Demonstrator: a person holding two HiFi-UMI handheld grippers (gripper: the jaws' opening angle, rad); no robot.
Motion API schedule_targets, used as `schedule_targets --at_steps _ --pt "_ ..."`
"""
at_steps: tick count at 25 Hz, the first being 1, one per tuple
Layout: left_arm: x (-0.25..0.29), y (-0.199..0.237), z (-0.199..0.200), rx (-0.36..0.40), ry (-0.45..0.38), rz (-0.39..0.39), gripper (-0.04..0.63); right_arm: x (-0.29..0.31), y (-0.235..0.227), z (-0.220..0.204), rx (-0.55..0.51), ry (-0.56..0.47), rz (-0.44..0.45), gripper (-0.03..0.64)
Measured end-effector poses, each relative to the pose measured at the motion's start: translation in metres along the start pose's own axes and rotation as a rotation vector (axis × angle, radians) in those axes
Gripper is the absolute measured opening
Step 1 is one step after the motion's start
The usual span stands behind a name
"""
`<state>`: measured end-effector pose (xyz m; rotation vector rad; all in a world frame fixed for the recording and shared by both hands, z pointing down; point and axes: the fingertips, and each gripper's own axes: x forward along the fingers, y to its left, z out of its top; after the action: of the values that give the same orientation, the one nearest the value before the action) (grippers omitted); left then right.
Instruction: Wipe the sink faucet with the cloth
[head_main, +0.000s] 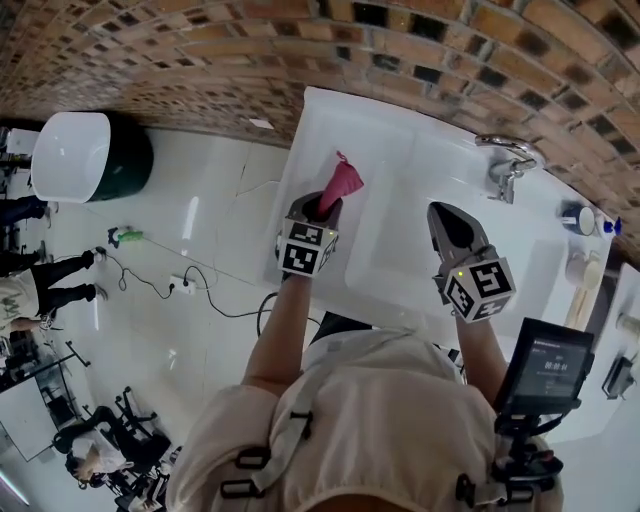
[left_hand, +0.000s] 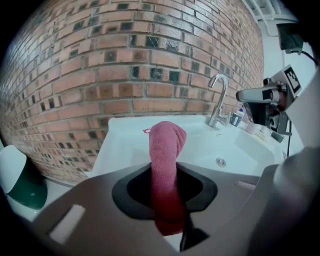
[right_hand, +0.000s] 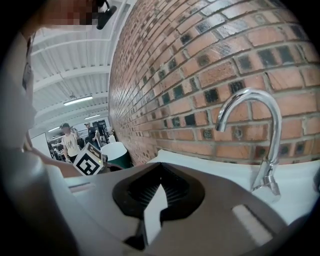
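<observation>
A pink cloth (head_main: 342, 183) (left_hand: 167, 150) hangs bunched from my left gripper (head_main: 324, 205) (left_hand: 166, 172), which is shut on it above the left side of the white sink (head_main: 312, 120) (left_hand: 125, 125). The chrome faucet (head_main: 505, 160) (left_hand: 218, 97) (right_hand: 262, 130) stands at the sink's back right against the brick wall, apart from the cloth. My right gripper (head_main: 441, 211) (right_hand: 159, 169) hovers over the basin in front of the faucet, jaw tips together and nothing between them. It also shows at the right of the left gripper view as the right gripper (left_hand: 252, 95).
Cups and a small bottle (head_main: 582, 220) stand on the counter right of the faucet. A white and green bin (head_main: 85, 155) sits on the floor to the left, with cables (head_main: 170, 285) nearby. People stand at the far left. A screen device (head_main: 548, 365) hangs at the lower right.
</observation>
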<state>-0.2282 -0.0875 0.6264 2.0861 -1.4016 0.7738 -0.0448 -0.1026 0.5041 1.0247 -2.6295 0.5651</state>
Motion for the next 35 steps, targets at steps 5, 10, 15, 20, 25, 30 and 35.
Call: schedule_targets --at_steps 5,10,15,20,25,30,35 --pt "-0.001 -0.053 0.082 -0.011 -0.129 -0.067 0.097 -0.040 -0.019 0.023 -0.032 -0.054 -0.030 -0.008" --pt "0.003 -0.118 0.166 0.082 -0.247 -0.139 0.097 -0.084 -0.045 0.047 -0.068 -0.125 -0.091 -0.008" --pt "0.022 -0.154 0.202 0.125 -0.257 -0.144 0.097 -0.123 -0.071 0.065 -0.091 -0.171 -0.158 -0.008" --pt "0.046 -0.172 0.217 0.105 -0.252 -0.138 0.097 -0.152 -0.096 0.071 -0.095 -0.196 -0.223 -0.008" --pt "0.050 -0.192 0.243 0.126 -0.285 -0.163 0.097 -0.163 -0.114 0.068 -0.069 -0.192 -0.247 -0.008" --pt "0.037 -0.219 0.270 0.218 -0.349 -0.177 0.097 -0.162 -0.118 0.067 -0.054 -0.204 -0.243 -0.008" --pt "0.032 -0.244 0.285 0.289 -0.384 -0.188 0.097 -0.165 -0.119 0.059 -0.037 -0.207 -0.242 -0.008"
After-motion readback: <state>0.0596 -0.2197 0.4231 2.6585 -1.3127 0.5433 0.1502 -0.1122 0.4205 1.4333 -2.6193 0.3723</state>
